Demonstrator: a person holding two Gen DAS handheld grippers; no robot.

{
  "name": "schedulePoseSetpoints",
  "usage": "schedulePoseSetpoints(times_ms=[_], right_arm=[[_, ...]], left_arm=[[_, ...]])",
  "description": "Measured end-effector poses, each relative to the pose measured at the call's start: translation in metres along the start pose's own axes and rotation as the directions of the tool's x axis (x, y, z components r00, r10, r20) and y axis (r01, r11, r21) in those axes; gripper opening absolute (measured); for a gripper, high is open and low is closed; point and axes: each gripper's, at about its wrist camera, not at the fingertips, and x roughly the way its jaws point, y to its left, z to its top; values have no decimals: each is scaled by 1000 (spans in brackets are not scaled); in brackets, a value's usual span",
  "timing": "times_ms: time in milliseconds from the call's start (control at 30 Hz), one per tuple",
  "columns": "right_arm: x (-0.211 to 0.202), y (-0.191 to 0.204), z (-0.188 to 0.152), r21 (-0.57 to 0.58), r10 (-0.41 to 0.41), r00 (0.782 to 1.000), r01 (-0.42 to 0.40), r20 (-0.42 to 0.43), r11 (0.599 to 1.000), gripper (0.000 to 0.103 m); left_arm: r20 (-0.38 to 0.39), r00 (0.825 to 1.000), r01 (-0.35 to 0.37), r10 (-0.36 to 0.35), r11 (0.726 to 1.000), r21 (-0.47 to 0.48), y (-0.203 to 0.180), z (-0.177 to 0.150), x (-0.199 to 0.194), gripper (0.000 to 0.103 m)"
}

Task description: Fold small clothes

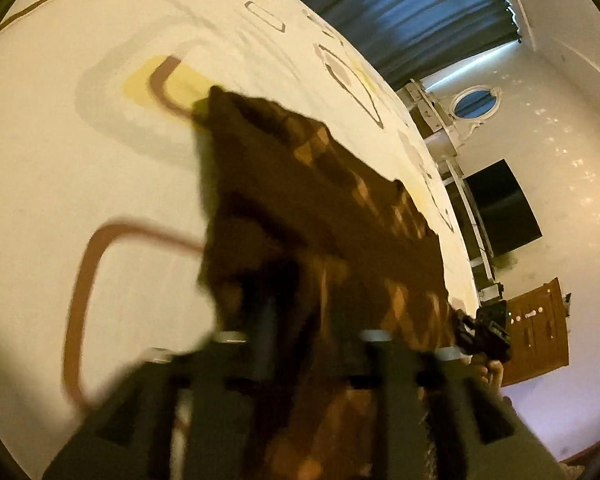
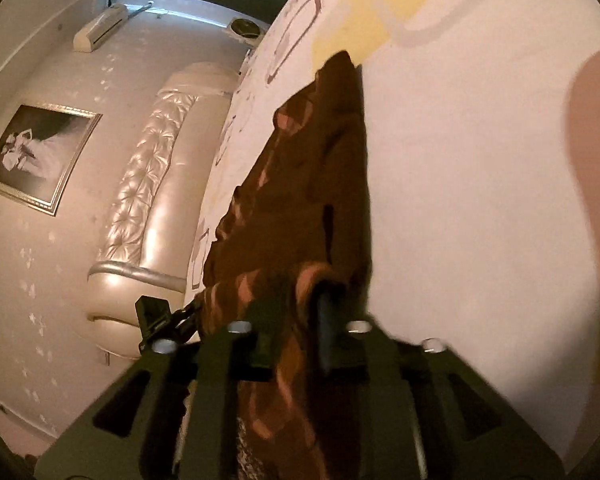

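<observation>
A small brown garment with orange patterning lies stretched across the cream patterned bed sheet, and its near edge drapes over both grippers. My left gripper has its jaws apart with the cloth loosely between them; one dark finger shows and the other is under fabric. In the right wrist view the same garment runs away from my right gripper, whose two fingers stand apart with a fold of cloth between them. Each gripper also appears small in the other's view: the right gripper and the left gripper.
A padded headboard bounds the bed on one side, with a framed picture and an air conditioner on the wall. Dark curtains, a black screen and a wooden cabinet stand beyond the bed's far edge. A blurred pale shape fills the right rim.
</observation>
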Motion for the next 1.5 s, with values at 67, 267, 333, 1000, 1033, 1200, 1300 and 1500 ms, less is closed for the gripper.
schedulePoseSetpoints(times_ms=[67,267,333,1000,1033,1200,1300,1500], right_arm=[[-10,0,-10,8,7,1000,-7,-11,1000,37],[-32,-4,-50,-1,21,995,-21,-95,1000,38],[-30,0,-61,-22,28,992,-31,-125,999,38],[12,16,-87,-76,-9,980,-6,-197,997,4],[12,18,-87,-86,-17,981,0,-194,996,4],[12,20,-88,-84,-22,982,7,-187,996,4],[11,19,-87,-69,-20,982,7,-187,998,4],[12,17,-86,-48,-10,981,0,-195,999,7]], left_arm=[[-22,1000,6,-6,1000,4,1,-18,-8,50],[-70,996,46,-47,999,-19,8,-68,-26,56],[-62,996,60,-61,998,-24,7,-74,-28,60],[-113,993,10,-14,999,-36,-6,-80,-14,24],[-109,994,17,-22,999,-48,-5,-80,-14,24],[-102,992,69,-76,995,-72,3,-85,-18,36],[-88,988,123,-130,989,-88,6,-86,-21,57],[-67,984,157,-163,984,-89,7,-89,-25,67]])
